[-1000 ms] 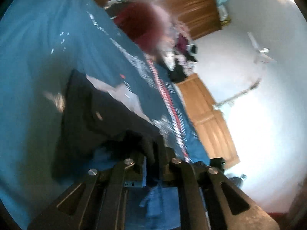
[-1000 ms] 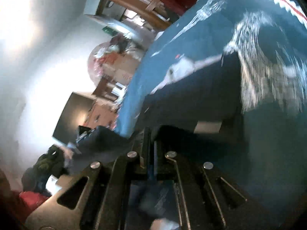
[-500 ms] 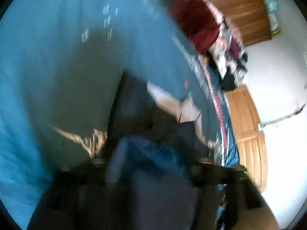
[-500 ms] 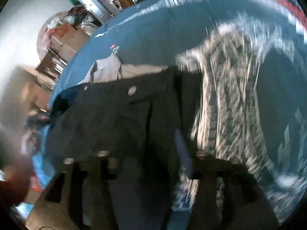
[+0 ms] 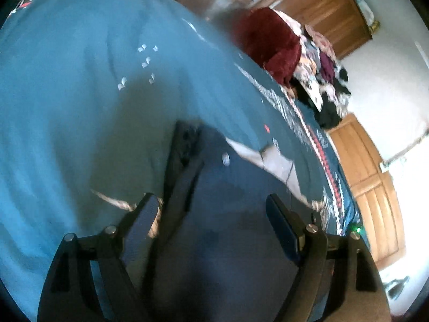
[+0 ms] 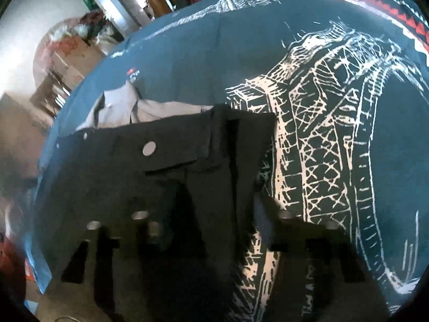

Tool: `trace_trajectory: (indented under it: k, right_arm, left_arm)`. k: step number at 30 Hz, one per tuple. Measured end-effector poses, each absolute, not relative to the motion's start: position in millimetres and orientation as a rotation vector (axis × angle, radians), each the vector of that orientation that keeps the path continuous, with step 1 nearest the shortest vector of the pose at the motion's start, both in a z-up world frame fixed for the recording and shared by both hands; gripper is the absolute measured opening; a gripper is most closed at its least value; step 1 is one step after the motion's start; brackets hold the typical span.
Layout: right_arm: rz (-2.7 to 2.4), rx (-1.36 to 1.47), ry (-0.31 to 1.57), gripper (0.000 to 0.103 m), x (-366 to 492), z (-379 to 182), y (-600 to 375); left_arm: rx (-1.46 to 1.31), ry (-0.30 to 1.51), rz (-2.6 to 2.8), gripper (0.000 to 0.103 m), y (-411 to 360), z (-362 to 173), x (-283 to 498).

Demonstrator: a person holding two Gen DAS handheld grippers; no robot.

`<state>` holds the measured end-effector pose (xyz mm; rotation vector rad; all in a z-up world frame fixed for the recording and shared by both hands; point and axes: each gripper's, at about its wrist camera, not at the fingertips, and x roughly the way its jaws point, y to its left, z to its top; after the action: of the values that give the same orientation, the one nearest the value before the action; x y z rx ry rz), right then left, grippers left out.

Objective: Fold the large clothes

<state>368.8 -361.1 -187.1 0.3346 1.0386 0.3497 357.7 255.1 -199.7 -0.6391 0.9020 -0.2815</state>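
On bedspread (image 6: 187, 61): tower print (image 6: 321, 134) in right view only; trousers (image 5: 228, 214) in both.

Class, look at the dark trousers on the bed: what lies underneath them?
The dark trousers lie on a teal bedspread printed with a white bridge drawing. A grey garment pokes out beyond their far edge. How far it extends underneath is covered.

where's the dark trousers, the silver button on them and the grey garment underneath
dark trousers (image 6: 166, 187), right wrist view, front panel below the waistband
silver button (image 6: 149, 148), right wrist view, its face
grey garment (image 6: 161, 111), right wrist view, part showing beyond the waistband
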Motion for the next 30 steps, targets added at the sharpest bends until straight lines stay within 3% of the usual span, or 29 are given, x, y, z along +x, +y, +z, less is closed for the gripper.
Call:
trace_trajectory:
  k: [3, 8, 14, 15, 17, 20, 21, 22, 30]
  right_arm:
    - [0.356, 0.330, 1.025, 0.036, 364.0, -183.5, -367.3]
    - [0.348, 0.278, 1.001, 0.060, 372.6, -183.2, -364.9]
    - [0.231, 0.119, 0.833, 0.065, 356.7, -148.0, -364.3]
    - [0.266, 0.144, 0.835, 0.064, 360.0, -148.3, -364.7]
    - [0.335, 0.179, 0.900, 0.043, 375.5, -159.9, -360.3]
    - [0.375, 0.210, 0.964, 0.032, 390.1, -175.2, -358.7]
    - [0.387, 0.234, 0.978, 0.025, 392.9, -179.2, -360.9]
    - [0.388, 0.250, 0.983, 0.010, 394.2, -180.9, -362.2]
    - [0.359, 0.279, 0.975, 0.009, 387.3, -180.8, -373.8]
  left_arm:
    - [-0.611, 0.929, -0.301, 0.083, 245.0, -207.7, 345.9]
    - [-0.620, 0.918, -0.289, 0.084, 239.5, -211.4, 338.8]
    - [-0.635, 0.899, -0.287, 0.084, 238.8, -211.3, 340.4]
    - [-0.631, 0.899, -0.285, 0.084, 237.8, -211.7, 341.1]
    - [-0.634, 0.896, -0.284, 0.084, 236.2, -212.3, 341.3]
    - [-0.634, 0.887, -0.288, 0.084, 233.7, -211.6, 339.7]
    - [-0.628, 0.886, -0.289, 0.084, 233.9, -211.6, 338.9]
    - [-0.621, 0.890, -0.289, 0.084, 234.2, -211.5, 338.6]
    - [-0.432, 0.888, -0.300, 0.084, 199.4, -185.1, 319.7]
